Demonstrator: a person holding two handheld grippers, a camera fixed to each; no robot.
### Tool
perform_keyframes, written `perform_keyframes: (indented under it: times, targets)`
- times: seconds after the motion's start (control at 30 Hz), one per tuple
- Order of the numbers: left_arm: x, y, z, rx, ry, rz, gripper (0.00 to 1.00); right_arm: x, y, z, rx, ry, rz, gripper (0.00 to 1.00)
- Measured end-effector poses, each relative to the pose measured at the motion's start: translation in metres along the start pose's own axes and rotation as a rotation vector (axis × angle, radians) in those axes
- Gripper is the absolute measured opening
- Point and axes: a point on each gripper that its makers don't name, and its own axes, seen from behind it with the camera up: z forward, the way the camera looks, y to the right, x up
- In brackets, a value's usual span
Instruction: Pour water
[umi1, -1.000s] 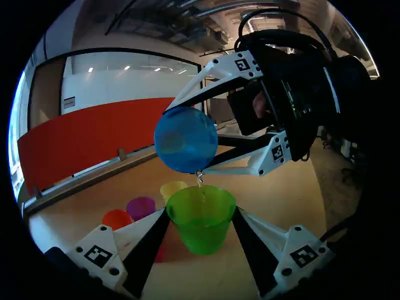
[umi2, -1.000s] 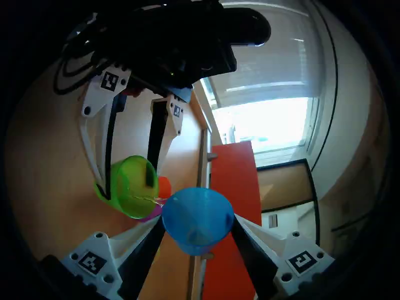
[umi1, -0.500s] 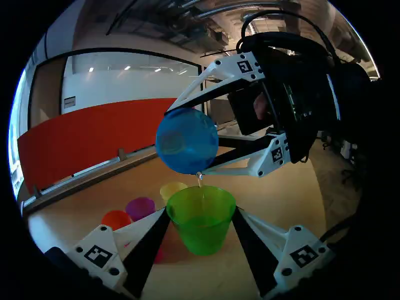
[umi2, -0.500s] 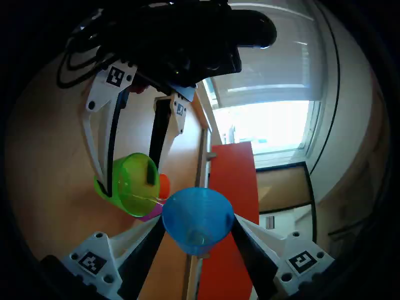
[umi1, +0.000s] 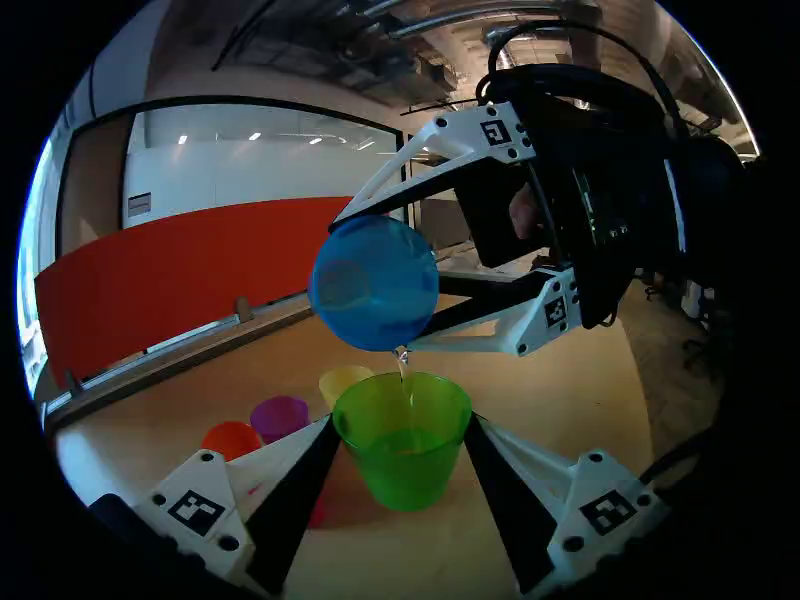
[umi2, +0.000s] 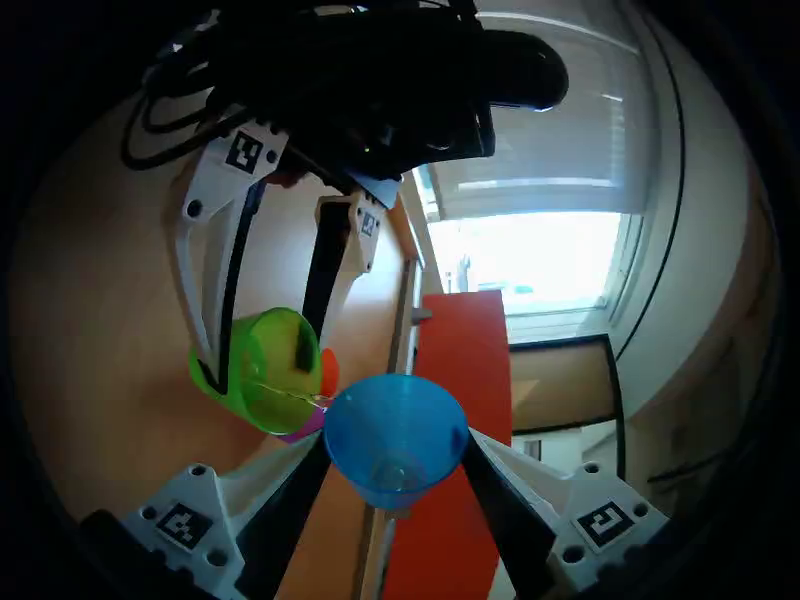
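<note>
Left hand-held gripper (umi1: 402, 430): narrowed onto the green cup (umi1: 400, 470), a finger pressed on each side, holding it upright at 6 o'clock in the left gripper view.
Right hand-held gripper (umi2: 395, 445): clamped on the blue cup (umi1: 372, 283), which is tipped far over with its lip down, at 12 o'clock from the green cup.
Step in hand: the pour itself, I'd say; a thin stream of water (umi1: 404, 370) drops from the blue lip into the green cup's mouth.
Next move: hold the lip over the mouth and keep the green cup level, then tip the blue cup back once the stream stops.
Green cup contents: water low in the bottom, well under the rim.
Blue cup contents: a small glint of water inside; I can't tell how much is left.
Other cups: yellow (umi1: 343, 380), purple (umi1: 280, 415) and orange (umi1: 230, 438) stand on the bench (umi1: 560, 390) at about 10 o'clock from the green cup; I can't see what they hold.
</note>
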Motion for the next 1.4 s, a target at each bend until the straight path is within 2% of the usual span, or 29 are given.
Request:
perform_keyframes:
  times: [1.4]
  targets:
    - [0.006, -0.005, 0.001, 0.009, 0.021, -0.010, 0.87, 0.029, -0.008, -0.019, -0.029, -0.016, -0.158, 0.91]
